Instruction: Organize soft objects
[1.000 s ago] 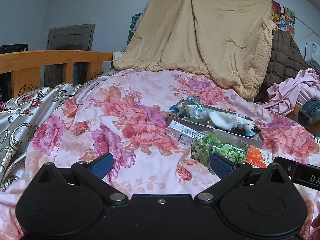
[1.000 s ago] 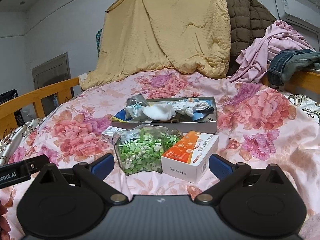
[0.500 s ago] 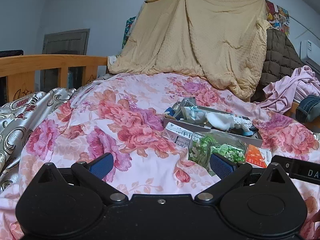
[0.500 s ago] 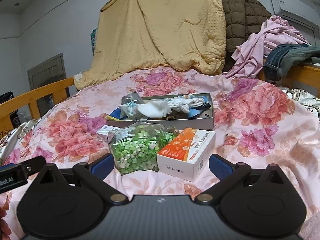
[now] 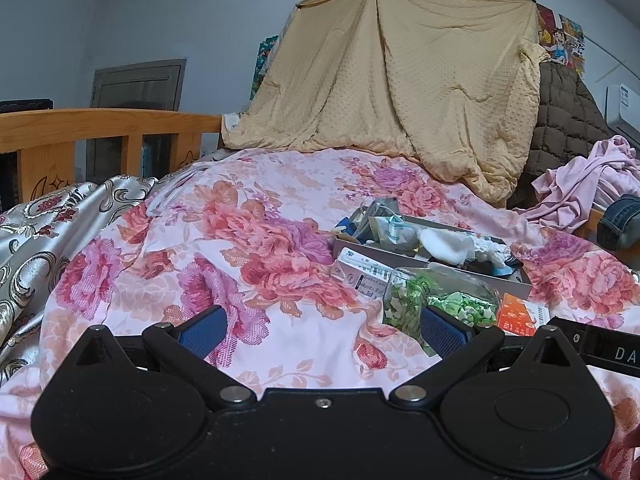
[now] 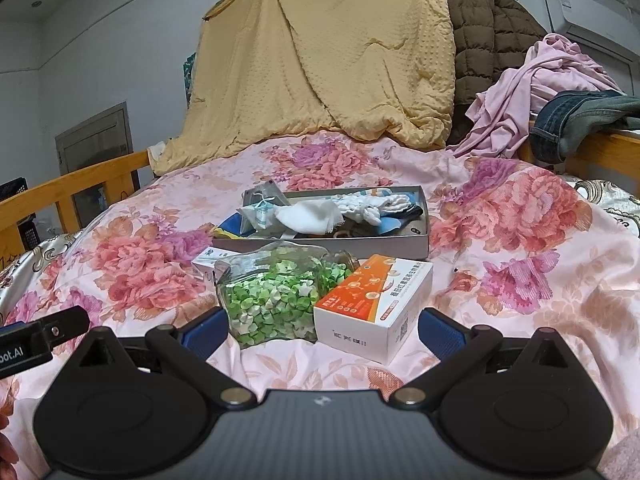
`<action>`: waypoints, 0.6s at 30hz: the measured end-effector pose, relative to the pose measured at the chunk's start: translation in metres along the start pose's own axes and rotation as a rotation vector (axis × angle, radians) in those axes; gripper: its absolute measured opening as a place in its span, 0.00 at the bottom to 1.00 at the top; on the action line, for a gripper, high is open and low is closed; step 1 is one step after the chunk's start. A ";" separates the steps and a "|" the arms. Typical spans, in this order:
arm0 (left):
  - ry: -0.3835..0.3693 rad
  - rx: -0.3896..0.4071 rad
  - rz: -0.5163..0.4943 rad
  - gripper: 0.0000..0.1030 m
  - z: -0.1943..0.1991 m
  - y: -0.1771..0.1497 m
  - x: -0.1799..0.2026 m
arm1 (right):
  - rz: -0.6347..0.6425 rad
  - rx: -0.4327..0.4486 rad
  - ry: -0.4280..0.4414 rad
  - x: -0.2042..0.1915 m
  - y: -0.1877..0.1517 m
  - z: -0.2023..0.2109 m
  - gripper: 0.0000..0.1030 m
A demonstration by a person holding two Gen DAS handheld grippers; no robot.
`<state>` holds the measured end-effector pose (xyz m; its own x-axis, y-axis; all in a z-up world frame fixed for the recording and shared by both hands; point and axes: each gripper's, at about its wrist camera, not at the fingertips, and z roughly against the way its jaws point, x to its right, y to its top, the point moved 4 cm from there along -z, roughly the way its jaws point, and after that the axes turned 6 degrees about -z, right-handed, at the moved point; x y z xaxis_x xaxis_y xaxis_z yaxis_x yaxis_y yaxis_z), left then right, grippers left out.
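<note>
A shallow grey box (image 6: 425, 216) (image 5: 520, 278) lies on the flowered bedspread, filled with soft items: a white cloth (image 6: 310, 216) (image 5: 444, 245), a white knitted piece (image 6: 370, 205), a face mask (image 6: 260, 210) and blue fabric. In front of it stand a glass jar of green paper stars (image 6: 276, 296) (image 5: 440, 300), an orange and white carton (image 6: 372, 300) (image 5: 520, 314) and a small white carton (image 5: 362, 274). My right gripper (image 6: 320, 328) is open just short of the jar and orange carton. My left gripper (image 5: 320, 326) is open over bare bedspread, left of the jar. Neither holds anything.
A tan quilt (image 6: 328, 60) hangs at the back, with a brown padded coat (image 6: 488, 36), pink clothes (image 6: 532, 88) and jeans (image 6: 580, 116) at the right. A wooden bed rail (image 5: 100, 128) runs along the left. A silver patterned cover (image 5: 40, 232) lies at the left edge.
Both grippers have edged forward and lower toward the items, which now look larger. Their fingers stay equally wide apart.
</note>
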<state>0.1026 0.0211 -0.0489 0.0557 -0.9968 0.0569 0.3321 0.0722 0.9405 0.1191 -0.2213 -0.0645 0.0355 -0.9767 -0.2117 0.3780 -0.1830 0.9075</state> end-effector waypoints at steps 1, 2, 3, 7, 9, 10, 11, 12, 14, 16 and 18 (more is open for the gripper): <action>0.000 0.000 0.000 0.99 0.000 0.000 0.000 | 0.000 -0.001 0.001 0.000 0.000 0.000 1.00; 0.001 0.000 0.000 0.99 0.000 0.000 0.000 | 0.001 -0.002 0.002 0.000 0.000 -0.001 1.00; 0.001 0.000 0.001 0.99 0.000 0.000 0.000 | 0.002 -0.004 0.002 0.000 0.000 -0.001 1.00; 0.001 -0.001 0.001 0.99 0.000 0.000 -0.001 | 0.007 -0.006 0.005 -0.001 0.000 -0.001 1.00; 0.001 -0.001 0.001 0.99 -0.001 0.000 -0.001 | 0.008 -0.007 0.005 -0.001 0.000 -0.001 1.00; 0.000 -0.001 0.000 0.99 -0.001 0.000 -0.001 | 0.007 -0.007 0.004 -0.001 0.000 0.000 1.00; 0.001 -0.001 0.000 0.99 -0.001 0.000 -0.001 | 0.007 -0.007 0.004 -0.001 0.000 0.000 1.00; 0.000 0.000 0.000 0.99 -0.001 0.000 -0.001 | 0.006 -0.007 0.004 -0.001 0.000 0.000 1.00; 0.001 0.000 -0.001 0.99 -0.001 0.000 -0.001 | 0.006 -0.008 0.005 -0.001 -0.001 -0.001 1.00; 0.001 -0.001 -0.001 0.99 -0.001 0.000 -0.001 | 0.006 -0.009 0.005 -0.001 -0.001 -0.001 1.00; 0.001 -0.001 -0.001 0.99 -0.001 0.000 -0.001 | 0.006 -0.010 0.006 -0.001 -0.001 -0.001 1.00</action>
<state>0.1036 0.0219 -0.0493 0.0567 -0.9968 0.0557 0.3330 0.0715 0.9402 0.1198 -0.2202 -0.0656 0.0434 -0.9772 -0.2080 0.3869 -0.1755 0.9052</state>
